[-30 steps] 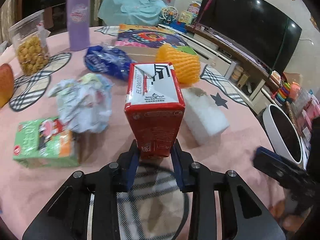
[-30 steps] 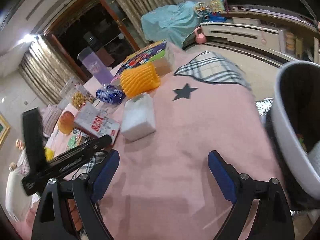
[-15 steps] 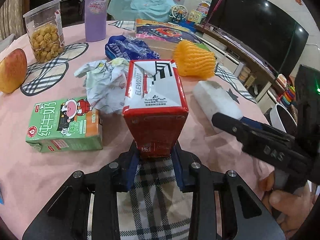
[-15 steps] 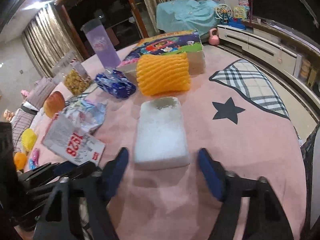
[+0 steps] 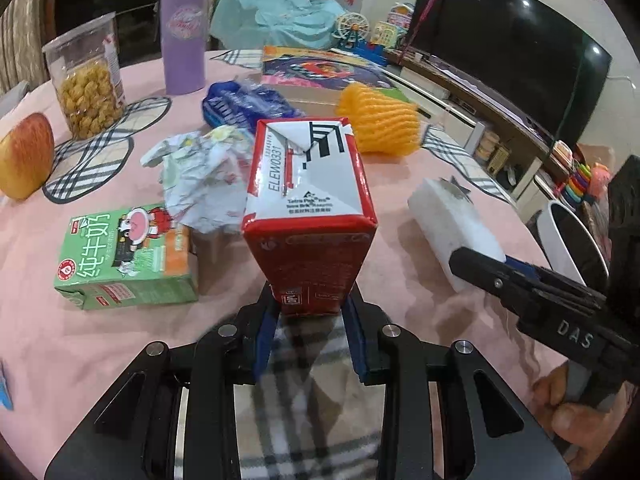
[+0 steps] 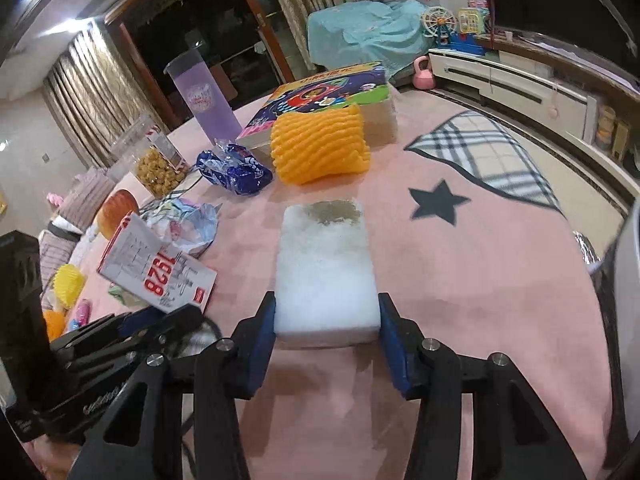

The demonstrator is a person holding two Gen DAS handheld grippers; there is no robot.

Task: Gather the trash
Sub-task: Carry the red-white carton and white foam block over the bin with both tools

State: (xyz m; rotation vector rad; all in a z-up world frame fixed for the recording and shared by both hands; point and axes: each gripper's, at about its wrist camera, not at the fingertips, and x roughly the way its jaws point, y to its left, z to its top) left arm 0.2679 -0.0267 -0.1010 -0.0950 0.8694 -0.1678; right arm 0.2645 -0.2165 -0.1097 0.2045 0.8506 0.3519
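Jaws of your right gripper, just closing, flank the white foam block; its long axis runs straight ahead. Your left gripper clamps the red carton.

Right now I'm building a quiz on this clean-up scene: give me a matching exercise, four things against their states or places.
Things:
1. red carton
2. white foam block
3. green milk carton
4. purple tumbler

States:
A. lying on its side on the tablecloth
B. standing upright at the far side
C. clamped by the left gripper
D. between the right gripper's closing fingers

Pairs: 1-C, 2-D, 3-A, 4-B
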